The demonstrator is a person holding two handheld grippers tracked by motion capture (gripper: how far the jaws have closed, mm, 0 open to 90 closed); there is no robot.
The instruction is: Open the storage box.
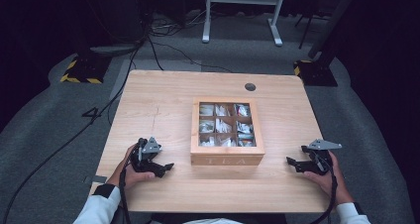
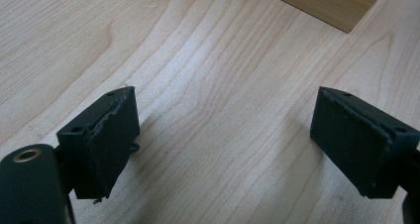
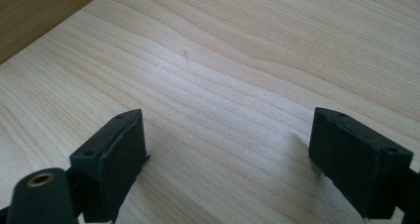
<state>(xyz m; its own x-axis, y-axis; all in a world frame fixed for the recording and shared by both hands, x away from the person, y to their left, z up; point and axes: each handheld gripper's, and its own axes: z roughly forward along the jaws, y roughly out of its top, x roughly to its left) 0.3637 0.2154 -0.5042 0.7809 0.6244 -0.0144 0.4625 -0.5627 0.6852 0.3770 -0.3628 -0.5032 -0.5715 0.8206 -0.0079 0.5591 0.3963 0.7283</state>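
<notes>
A wooden tea box (image 1: 227,157) marked TEA stands closed in the middle of the table, with several compartments of tea bags (image 1: 223,125) showing through its glass lid. My left gripper (image 1: 167,169) rests on the table to the left of the box, open, nothing between its jaws. My right gripper (image 1: 292,163) rests to the right of the box, open and empty too. In the left gripper view a corner of the box (image 2: 327,3) lies ahead of the left gripper (image 2: 225,140). In the right gripper view the box's side (image 3: 34,11) lies at the upper left of the right gripper (image 3: 228,159).
The light wooden table (image 1: 158,100) has a round cable hole (image 1: 250,86) at the back right. Cables (image 1: 74,135) run over the grey floor at the left. A white stand (image 1: 242,6) and dark equipment bases sit beyond the table.
</notes>
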